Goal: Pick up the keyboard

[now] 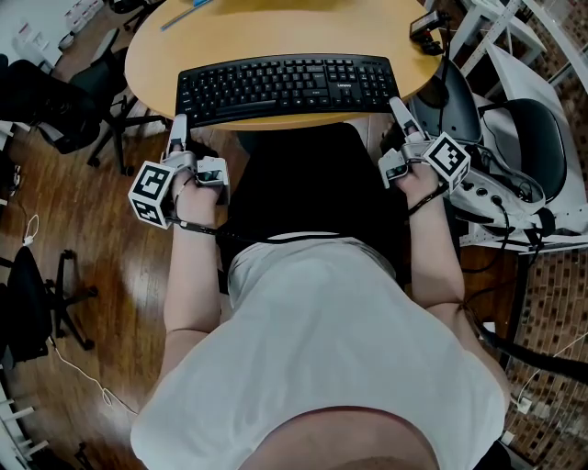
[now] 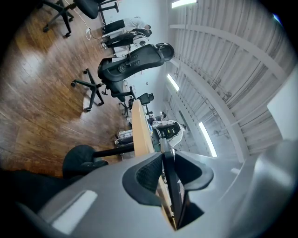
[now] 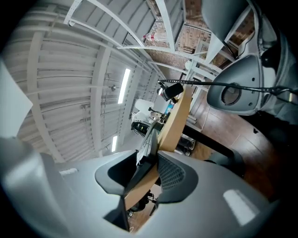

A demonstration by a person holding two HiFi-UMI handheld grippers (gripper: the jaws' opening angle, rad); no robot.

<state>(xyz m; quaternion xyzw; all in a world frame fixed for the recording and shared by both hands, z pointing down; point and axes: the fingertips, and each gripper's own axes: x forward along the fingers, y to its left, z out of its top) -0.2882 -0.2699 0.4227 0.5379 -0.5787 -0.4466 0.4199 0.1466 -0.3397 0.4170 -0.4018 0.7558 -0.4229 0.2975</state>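
Lying on the table: the keyboard [image 1: 287, 87], black and flat, at the 6 o'clock edge of the round wooden table [image 1: 276, 32].
Left hand-held gripper [image 1: 178, 127]: at the keyboard's 8 o'clock corner. Its jaws pinch that thin black end.
Right hand-held gripper [image 1: 397, 108]: at the keyboard's 4 o'clock corner. Its jaws are closed on that end, and the table edge is just beside them.
Webcam [image 1: 427, 27]: small and black, on the table at 2 o'clock from the keyboard.
Blue pen [image 1: 184, 16]: on the table at 11 o'clock, well apart from the keyboard.
Chairs: a black office chair [image 1: 78, 92] stands on the wood floor [image 1: 101, 239] at 9 o'clock. A grey chair [image 1: 537, 138] stands at 3 o'clock.
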